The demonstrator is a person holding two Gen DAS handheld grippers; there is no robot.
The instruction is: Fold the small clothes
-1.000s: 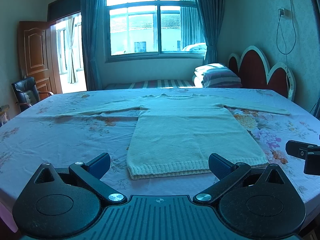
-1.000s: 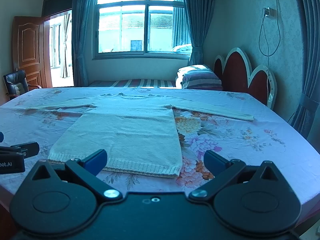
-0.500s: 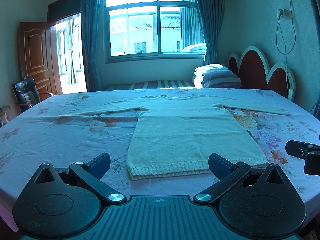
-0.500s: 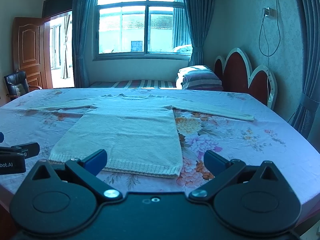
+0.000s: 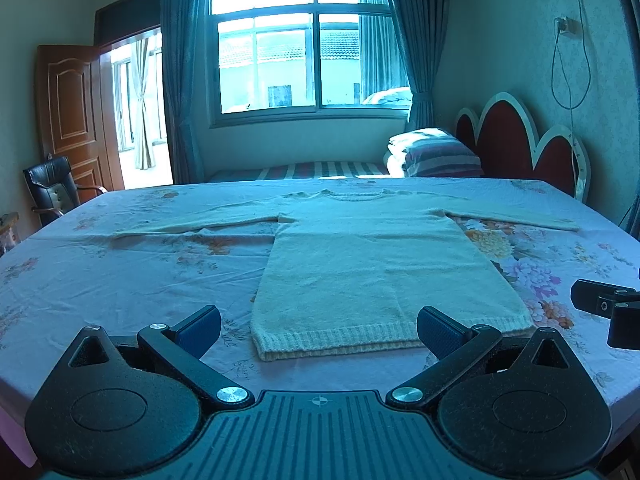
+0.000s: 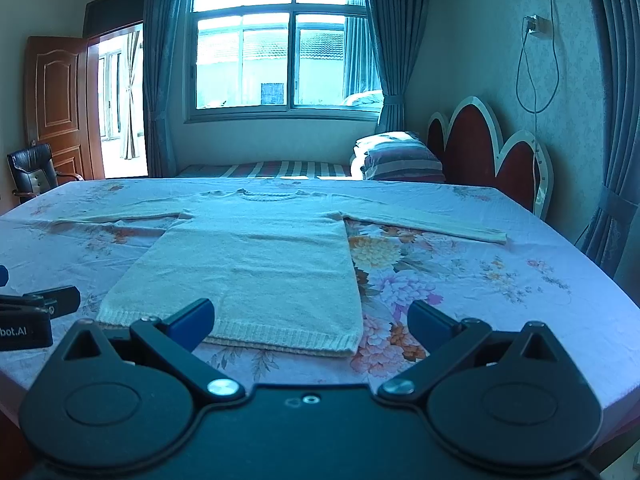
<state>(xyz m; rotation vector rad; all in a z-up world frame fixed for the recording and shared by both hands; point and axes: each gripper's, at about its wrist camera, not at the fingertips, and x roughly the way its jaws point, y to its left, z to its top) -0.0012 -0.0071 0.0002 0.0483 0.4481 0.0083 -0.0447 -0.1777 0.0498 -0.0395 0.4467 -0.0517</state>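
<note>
Left wrist view: cream sweater [image 5: 380, 272] flat on floral tablecloth [image 5: 120, 280], sleeves spread. Left gripper [image 5: 319, 330] and right gripper [image 6: 310, 320] jaws spread wide, empty, near hem.

Bright window [image 5: 304, 40], blue curtains [image 5: 408, 48], wooden door [image 5: 68, 108], striped bed [image 6: 272, 169]

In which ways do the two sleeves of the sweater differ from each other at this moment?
The left sleeve lies on the side toward the door; the right sleeve lies on the side toward the headboard. In the right wrist view, the right sleeve's cuff end shows clearly, while the left sleeve's end looks faint. Both lie flat and stretched out, unfolded, on the floral sheet.
</note>
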